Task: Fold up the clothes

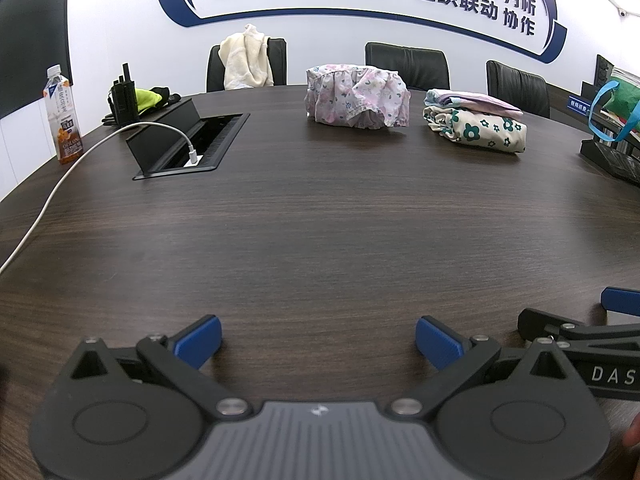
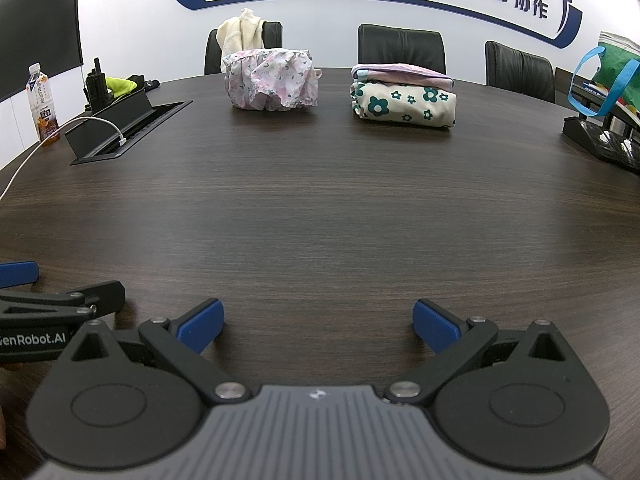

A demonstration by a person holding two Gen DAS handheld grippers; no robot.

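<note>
A crumpled pink floral garment lies in a heap at the far side of the dark wooden table. To its right sits a folded stack of clothes, cream with green flowers below and a pink piece on top. My left gripper is open near the table's front edge, holding nothing. My right gripper is open beside it, also with nothing in it. Both are well short of the clothes.
An open cable box with a white cable plugged in sits at the left. A drink bottle stands at the far left. Black chairs line the far edge, one draped with cream cloth. A bag and black tray sit at the right.
</note>
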